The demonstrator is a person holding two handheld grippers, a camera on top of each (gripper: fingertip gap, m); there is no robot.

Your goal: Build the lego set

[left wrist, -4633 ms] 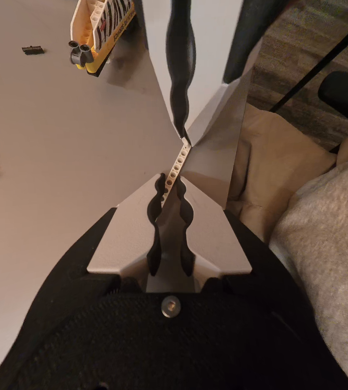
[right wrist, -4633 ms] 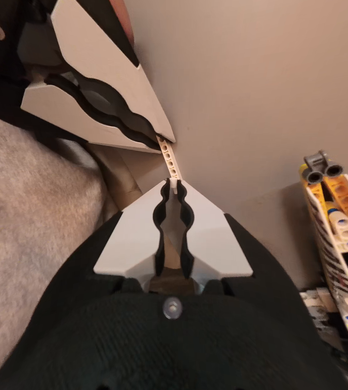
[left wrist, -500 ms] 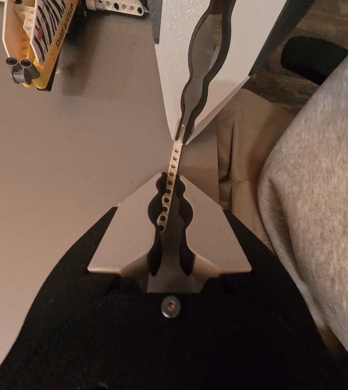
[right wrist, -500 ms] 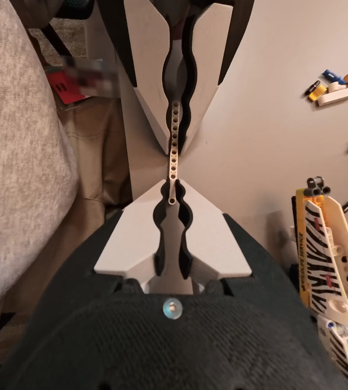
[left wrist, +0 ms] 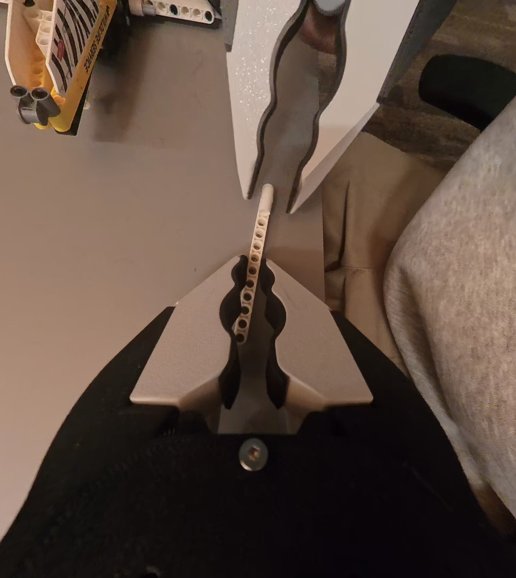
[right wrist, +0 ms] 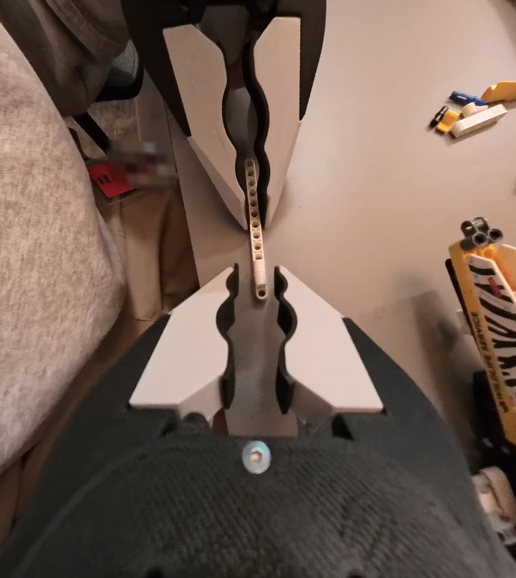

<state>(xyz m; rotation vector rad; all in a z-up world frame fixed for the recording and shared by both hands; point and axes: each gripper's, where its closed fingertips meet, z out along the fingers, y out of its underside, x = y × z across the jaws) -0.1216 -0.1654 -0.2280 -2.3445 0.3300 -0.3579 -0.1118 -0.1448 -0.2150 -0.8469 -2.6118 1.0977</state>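
Plastic is what we are dealing with here: a long, thin white beam (left wrist: 252, 283) with a row of holes, light and stiff, smooth enough to slide or pivot if pinched only at one end. We are holding it in the left gripper (left wrist: 254, 262), whose jaws are closed down on roughly the nearer half of its length, so the piece is sticking out past the tips at a slight tilt. We judge the flat faces near the middle to be the better place to take hold, since a grip at the very tip would let it swing.

The right gripper (right wrist: 255, 270) is facing it head-on, and its jaws are standing apart with a clear gap on both sides of the beam's narrow end, which is reaching in between them without touching either pad. It is grasping nothing.

Beyond the two tools, we are working over a plain grey table (left wrist: 94, 234), near its edge. The partly built model (right wrist: 500, 328), yellow and white with zebra-striped panels, is lying well apart from the beam, and loose pieces (right wrist: 475, 112) in yellow, blue and white are lying farther out. Past the table edge we are seeing a grey sleeve (left wrist: 469, 281), tan fabric and a dark floor.
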